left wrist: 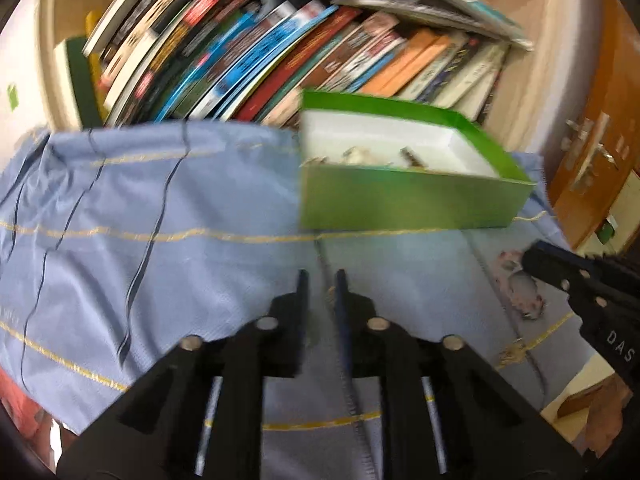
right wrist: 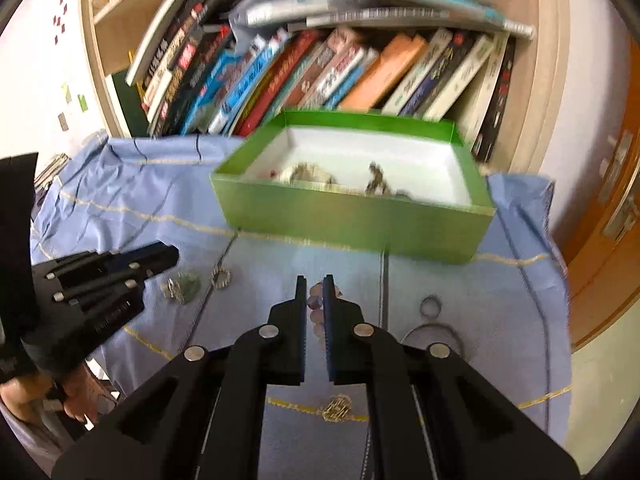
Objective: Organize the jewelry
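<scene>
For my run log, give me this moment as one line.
left gripper: jaws slightly apart | right gripper: shut on bead strand | green box: open, jewelry inside

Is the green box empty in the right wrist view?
No. The green box already holds several jewelry pieces on its white lining.

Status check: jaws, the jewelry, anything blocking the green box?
Right gripper shut on pink bead piece, lifted. Left gripper slightly open, empty. Green box open, some jewelry inside; rings left on cloth. Path clear.
</scene>
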Demonstrator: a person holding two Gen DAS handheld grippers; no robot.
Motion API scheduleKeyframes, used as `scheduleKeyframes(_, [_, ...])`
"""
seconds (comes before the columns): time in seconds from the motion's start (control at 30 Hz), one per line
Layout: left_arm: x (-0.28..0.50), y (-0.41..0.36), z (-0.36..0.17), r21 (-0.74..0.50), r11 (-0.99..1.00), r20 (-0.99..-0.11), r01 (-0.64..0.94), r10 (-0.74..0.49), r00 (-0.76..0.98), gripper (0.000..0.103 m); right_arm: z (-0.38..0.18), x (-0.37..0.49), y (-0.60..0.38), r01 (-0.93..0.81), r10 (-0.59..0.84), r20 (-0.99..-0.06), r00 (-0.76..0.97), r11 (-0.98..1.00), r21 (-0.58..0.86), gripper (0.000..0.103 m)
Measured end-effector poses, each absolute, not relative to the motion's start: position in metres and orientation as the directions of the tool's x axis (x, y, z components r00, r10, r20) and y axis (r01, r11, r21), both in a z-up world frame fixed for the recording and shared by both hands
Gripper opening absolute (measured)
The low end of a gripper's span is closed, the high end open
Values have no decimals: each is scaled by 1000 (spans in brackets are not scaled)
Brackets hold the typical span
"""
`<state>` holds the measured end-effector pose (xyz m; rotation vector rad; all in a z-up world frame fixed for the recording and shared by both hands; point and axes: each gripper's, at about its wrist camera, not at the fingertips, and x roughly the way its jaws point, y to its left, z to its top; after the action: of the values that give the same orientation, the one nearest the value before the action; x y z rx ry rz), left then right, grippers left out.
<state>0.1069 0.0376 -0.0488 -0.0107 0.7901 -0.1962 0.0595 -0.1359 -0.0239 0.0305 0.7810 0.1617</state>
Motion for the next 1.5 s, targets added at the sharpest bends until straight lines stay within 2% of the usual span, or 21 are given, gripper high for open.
scheduleKeyframes(0.07, [107,44,-59,-53,987,-724,154,-144,674,40,-38,64,-133,-139,173,-725,667,984,107,8])
scheduleKeyframes(0.17, [105,44,-74,-26,986,-755,165,-128,643,44,-54,67,-124,-161,194,-749,634,980,118,8])
scheduleKeyframes(0.27, [100,34,-84,15,978,-766,208,-123,631,60,-62,66,-113,-192,218,-760,613,974,125,8])
scheduleKeyframes(0.37, [100,32,-88,20,975,-768,221,-126,627,60,-69,65,-105,-206,224,-771,596,971,122,8])
scheduleKeyframes(0.43, [106,36,-90,-7,979,-773,206,-136,619,52,-71,66,-104,-206,226,-774,591,970,126,8])
scheduleKeyframes(0.5, [114,40,-91,-15,984,-773,179,-125,622,39,-72,66,-104,-206,229,-776,588,970,130,8])
scheduleKeyframes(0.53, [116,40,-90,-12,984,-773,176,-121,623,36,-73,66,-104,-206,230,-776,587,970,132,8])
scheduleKeyframes(0.6, [118,38,-90,-13,983,-771,181,-126,624,18,-72,66,-105,-206,233,-776,587,969,135,8])
scheduleKeyframes(0.63, [118,38,-90,-20,983,-772,183,-131,622,15,-72,66,-105,-205,233,-775,587,969,135,8])
scheduleKeyframes(1.23, [107,25,-72,-42,975,-750,218,-175,637,14,-59,62,-117,-189,235,-754,614,971,148,8])
scheduleKeyframes(1.5, [107,15,-27,-35,965,-673,260,-215,707,14,7,64,-140,-147,181,-650,738,983,106,8])
